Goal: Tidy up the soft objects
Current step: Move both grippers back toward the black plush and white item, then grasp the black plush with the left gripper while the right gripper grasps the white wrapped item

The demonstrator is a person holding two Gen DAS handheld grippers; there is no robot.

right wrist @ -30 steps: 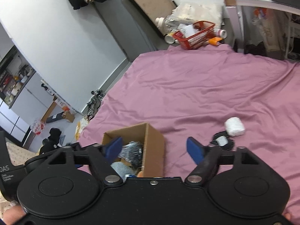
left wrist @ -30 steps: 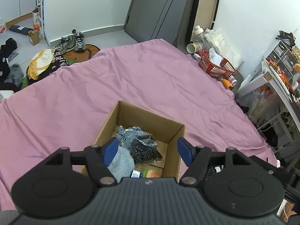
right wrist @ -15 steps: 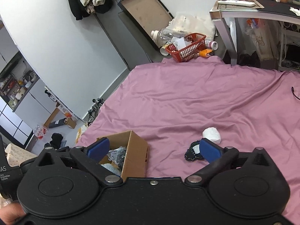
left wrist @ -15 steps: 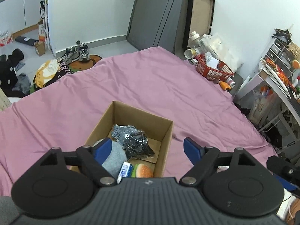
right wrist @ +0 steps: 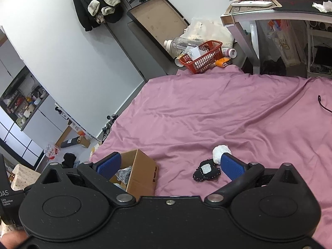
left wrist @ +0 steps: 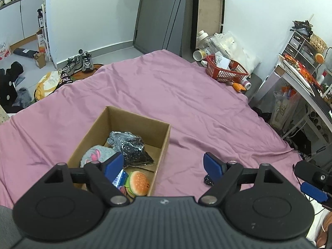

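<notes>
both the left gripper and right gripper hover with jaws wide apart, holding nothing. the open brown cardboard box on the pink bedsheet holds a plush burger toy and dark glittery fabric. a black beaded patch and white soft ball lie on the sheet beside the box.

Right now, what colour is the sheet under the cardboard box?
Pink-purple sheet, plain and wrinkled; clearest in the left wrist view.

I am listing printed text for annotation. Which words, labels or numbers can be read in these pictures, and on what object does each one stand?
"DAS Data Acquisition System": left gripper body, first letters cut off.
Blue packet in cardboard box: too blurred.
Paper in red basket: too small.
</notes>
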